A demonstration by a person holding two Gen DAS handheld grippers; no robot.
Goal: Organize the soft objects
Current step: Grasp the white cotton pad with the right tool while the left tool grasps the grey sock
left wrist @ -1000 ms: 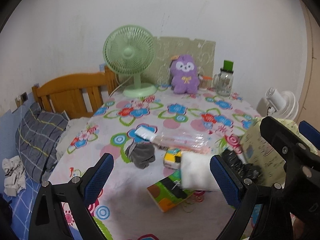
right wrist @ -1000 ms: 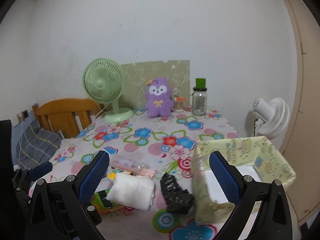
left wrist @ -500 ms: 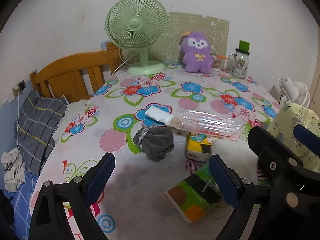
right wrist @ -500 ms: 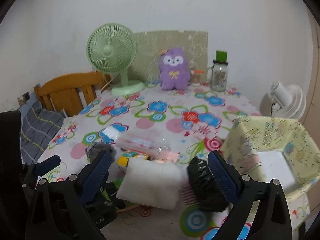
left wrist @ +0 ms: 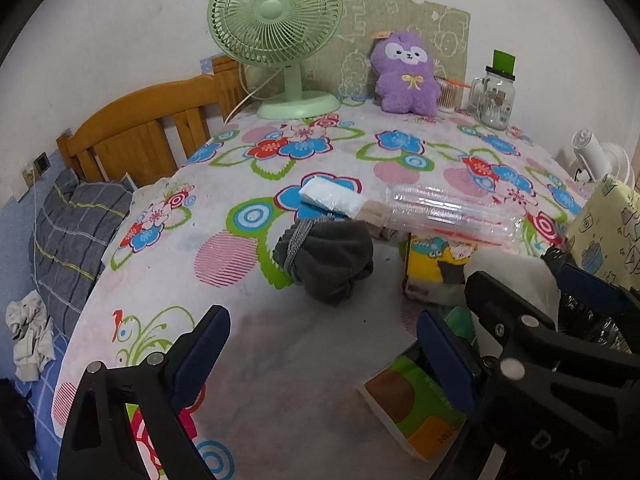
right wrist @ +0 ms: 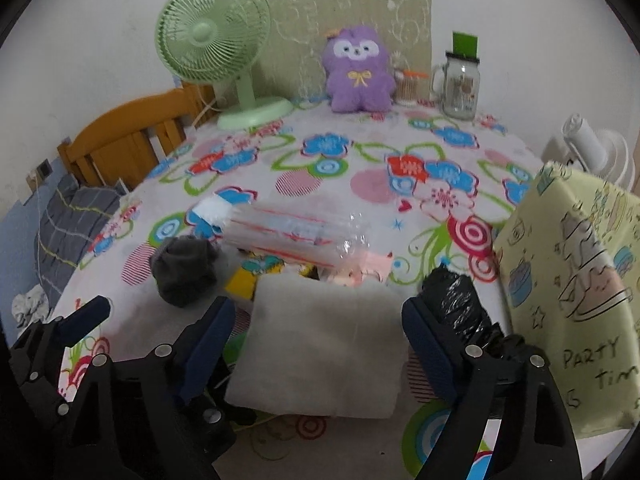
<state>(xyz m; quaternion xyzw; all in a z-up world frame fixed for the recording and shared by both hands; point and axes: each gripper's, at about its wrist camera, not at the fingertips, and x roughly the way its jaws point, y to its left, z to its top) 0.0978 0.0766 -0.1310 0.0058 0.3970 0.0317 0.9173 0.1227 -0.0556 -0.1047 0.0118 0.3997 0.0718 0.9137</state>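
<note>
The table (right wrist: 360,152), covered in a flowered cloth, carries everything. At its right edge stands a pale yellow printed box (right wrist: 568,280). Along the far edge are a green fan (right wrist: 216,40), a purple plush toy (right wrist: 356,72) and a glass jar (right wrist: 460,84). Near the front edge lies a folded white cloth (right wrist: 324,344), between the right gripper (right wrist: 320,348) pads; its jaws are closing but do not press the cloth. A crumpled black plastic bag (right wrist: 456,300) lies just right of the cloth. A dark grey sock bundle (left wrist: 328,260) sits toward the left. The left gripper (left wrist: 320,356) hangs spread wide over bare tablecloth, gripping nothing.
</note>
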